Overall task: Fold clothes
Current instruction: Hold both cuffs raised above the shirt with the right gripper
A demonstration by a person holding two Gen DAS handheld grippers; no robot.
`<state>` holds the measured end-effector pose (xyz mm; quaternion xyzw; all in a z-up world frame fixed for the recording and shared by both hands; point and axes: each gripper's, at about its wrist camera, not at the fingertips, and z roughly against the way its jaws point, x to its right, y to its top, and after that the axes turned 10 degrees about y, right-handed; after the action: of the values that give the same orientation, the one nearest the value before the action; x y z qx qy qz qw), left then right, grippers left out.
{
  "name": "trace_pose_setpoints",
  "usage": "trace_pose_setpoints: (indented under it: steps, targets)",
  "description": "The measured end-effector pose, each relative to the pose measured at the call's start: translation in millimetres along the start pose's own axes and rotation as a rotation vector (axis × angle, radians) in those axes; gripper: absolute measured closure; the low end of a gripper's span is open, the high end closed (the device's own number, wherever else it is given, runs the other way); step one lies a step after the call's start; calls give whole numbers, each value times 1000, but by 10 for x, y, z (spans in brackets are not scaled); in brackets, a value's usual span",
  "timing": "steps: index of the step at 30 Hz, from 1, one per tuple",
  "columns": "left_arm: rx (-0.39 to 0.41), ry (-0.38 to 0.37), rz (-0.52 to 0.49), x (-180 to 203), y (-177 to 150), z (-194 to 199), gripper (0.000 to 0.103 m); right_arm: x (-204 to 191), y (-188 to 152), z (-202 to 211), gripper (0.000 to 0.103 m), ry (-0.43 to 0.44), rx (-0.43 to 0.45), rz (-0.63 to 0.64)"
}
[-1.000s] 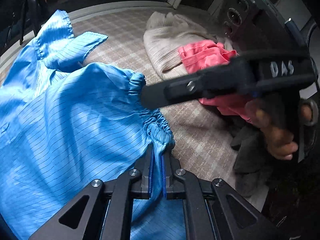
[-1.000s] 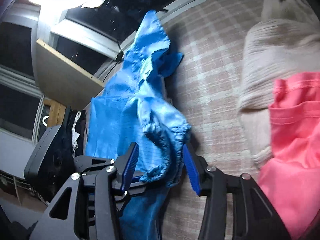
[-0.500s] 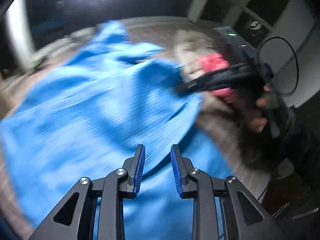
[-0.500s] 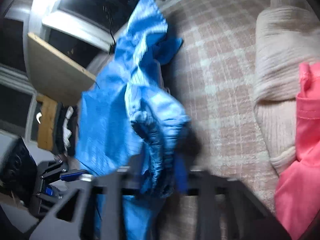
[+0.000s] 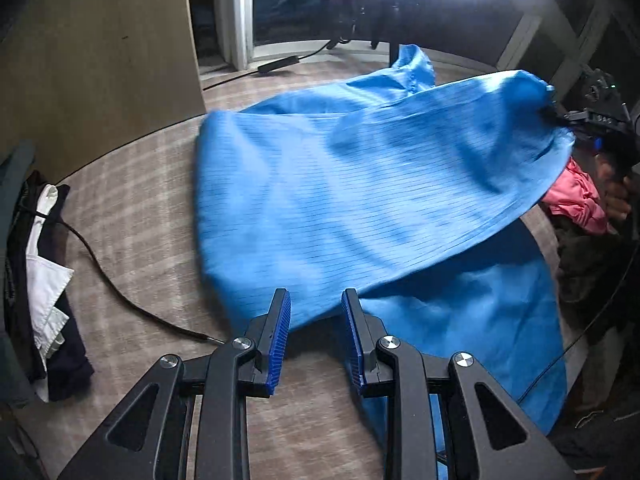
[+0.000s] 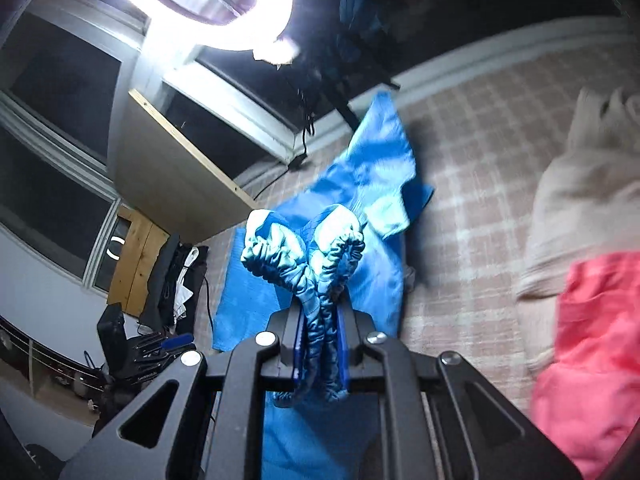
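A blue pinstriped garment (image 5: 360, 200) lies spread over the checked tablecloth (image 5: 132, 200), its right side lifted off the table. My left gripper (image 5: 314, 300) hangs open just above the garment's near edge, nothing between its pads. In the right wrist view the garment's two gathered elastic cuffs (image 6: 304, 256) stick up from my right gripper (image 6: 320, 312), whose jaws are closing with the pads pressed on them. The left wrist view shows that gripper (image 5: 592, 120) at the far right, holding the cloth up. The left gripper (image 6: 160, 348) appears small at the lower left of the right wrist view.
A pink garment (image 6: 592, 352) and a cream knit (image 6: 580, 184) lie to the right of the blue one. Folded dark and white clothes (image 5: 44, 280) sit at the table's left edge beside a black cord (image 5: 120, 292). A wooden board (image 5: 100, 60) and a ring lamp (image 6: 208, 0) stand behind.
My left gripper let go of the cuff, opened and swung left to the garment's near edge. My right gripper closed on both cuffs and lifted them.
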<state>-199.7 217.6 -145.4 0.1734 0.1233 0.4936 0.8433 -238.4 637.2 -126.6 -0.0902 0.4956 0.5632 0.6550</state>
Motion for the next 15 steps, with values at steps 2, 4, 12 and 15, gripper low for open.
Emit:
trace_pose_setpoints:
  steps: [2,4,12,15]
  targets:
    - [-2,-48,-3,76,22,-40,78,76,82,159,90,-37,28,-5]
    - [-8,-110,-53,271,25,-88,78,183,169,239,90,-58,50,-33]
    - [-163,-111,-167,597,-111,-716,75,455,275,122,90,-238,48,-28]
    - [-149,-143,-149,453,-149,-609,76,581,306,157,90,-296,74,-38]
